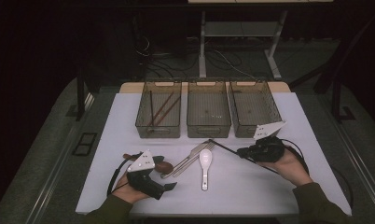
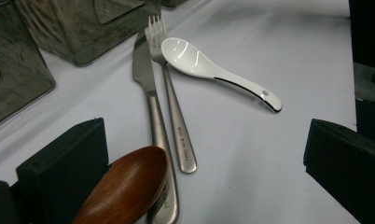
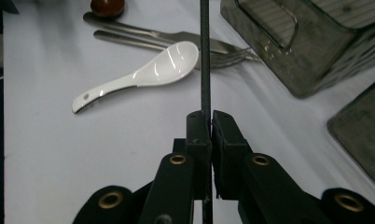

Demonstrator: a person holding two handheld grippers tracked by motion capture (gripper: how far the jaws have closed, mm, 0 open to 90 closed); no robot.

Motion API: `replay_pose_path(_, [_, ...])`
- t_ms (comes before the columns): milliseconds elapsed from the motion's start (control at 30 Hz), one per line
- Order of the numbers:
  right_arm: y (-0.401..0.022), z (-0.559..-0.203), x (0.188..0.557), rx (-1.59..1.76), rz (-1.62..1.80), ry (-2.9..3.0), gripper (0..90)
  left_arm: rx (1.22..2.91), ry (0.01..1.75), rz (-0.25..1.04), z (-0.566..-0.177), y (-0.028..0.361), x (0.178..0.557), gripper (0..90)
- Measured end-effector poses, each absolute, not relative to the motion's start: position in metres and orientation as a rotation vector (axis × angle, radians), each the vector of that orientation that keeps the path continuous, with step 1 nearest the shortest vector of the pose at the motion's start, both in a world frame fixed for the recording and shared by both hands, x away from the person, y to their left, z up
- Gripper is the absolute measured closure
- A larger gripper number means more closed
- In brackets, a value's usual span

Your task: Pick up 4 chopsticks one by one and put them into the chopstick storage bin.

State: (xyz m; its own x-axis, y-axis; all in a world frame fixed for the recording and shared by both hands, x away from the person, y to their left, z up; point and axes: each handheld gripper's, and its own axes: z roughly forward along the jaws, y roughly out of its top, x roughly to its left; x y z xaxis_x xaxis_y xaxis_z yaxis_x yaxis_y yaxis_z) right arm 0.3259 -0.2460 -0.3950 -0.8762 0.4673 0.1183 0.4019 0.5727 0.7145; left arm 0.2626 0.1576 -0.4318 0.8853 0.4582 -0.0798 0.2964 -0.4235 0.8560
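Jaws pinching black chopstick (image 3: 204, 56), pointing toward fork (image 3: 227, 55)

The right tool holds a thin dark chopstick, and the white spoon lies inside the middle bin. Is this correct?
Not quite. The right tool does grip the chopstick, but the white spoon lies on the table, in front of the middle bin, beside the fork. The high view shows this.

We wear dark olive sleeves (image 1: 316, 203), and each black claw, left (image 1: 169, 185) and right (image 1: 244, 151), carries a pale three-cornered plate (image 1: 142, 161), brass-ringed screws (image 3: 178, 159) and a trailing black cable (image 1: 114, 175).
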Motion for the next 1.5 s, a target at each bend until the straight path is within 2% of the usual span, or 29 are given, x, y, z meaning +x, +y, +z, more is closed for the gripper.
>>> replay_pose_path(600, [-0.212,-0.383,0.342,0.804,1.234,2.673,85.9,2.043,0.534,0.206,-0.431,0.156,0.262,0.0])
replay_pose_path(1500, [-0.147,-0.347,0.389,0.862,1.181,2.642,86.0,2.032,0.533,0.205,-0.431,0.154,0.261,0.0])
